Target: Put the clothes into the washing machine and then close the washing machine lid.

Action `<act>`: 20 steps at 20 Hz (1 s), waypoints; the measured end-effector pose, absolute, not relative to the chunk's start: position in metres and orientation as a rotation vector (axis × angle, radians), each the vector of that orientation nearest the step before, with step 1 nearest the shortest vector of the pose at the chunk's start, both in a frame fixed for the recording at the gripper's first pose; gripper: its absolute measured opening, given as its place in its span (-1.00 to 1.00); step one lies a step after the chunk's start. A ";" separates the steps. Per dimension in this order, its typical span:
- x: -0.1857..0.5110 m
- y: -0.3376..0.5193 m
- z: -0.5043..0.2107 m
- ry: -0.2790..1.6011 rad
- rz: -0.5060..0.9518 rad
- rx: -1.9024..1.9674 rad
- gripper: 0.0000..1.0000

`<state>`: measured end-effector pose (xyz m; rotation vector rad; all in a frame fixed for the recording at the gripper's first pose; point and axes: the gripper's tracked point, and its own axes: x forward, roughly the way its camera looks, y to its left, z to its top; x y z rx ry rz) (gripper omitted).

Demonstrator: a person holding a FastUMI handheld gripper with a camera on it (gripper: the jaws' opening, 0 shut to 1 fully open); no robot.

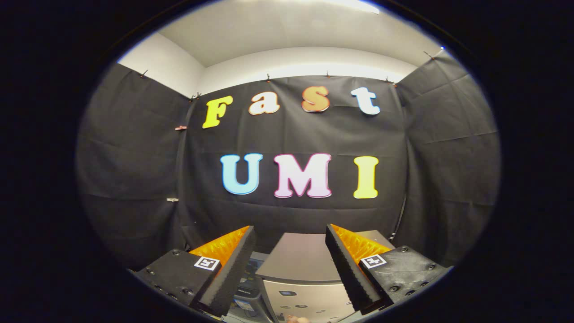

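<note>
The washing machine [305, 291] stands below and just ahead of the fingers, a silvery box against the black cloth wall. Its lid [301, 258] is raised, a flat grey panel that shows between the two fingers. My gripper [290, 233] is held high above the machine and is open, with a wide gap and nothing between the fingers. Each finger [233, 264] has a black ridged pad and an orange side. A small bit of something pinkish [298, 319] shows low down at the machine's front; I cannot tell what it is.
The black cloth wall [291, 134] closes the booth behind and on both sides of the machine. A dark control panel with stickers [249, 291] lies by the left finger. A cable [399, 220] hangs down the wall to the right of the lid.
</note>
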<state>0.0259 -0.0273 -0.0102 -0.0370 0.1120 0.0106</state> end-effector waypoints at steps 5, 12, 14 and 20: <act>-0.009 -0.060 -0.012 0.122 -0.022 -0.025 0.97; -0.025 -0.073 -0.010 0.123 -0.039 -0.031 0.97; -0.028 -0.068 -0.004 0.109 -0.018 -0.020 0.97; -0.033 -0.059 0.000 0.070 0.008 -0.032 0.97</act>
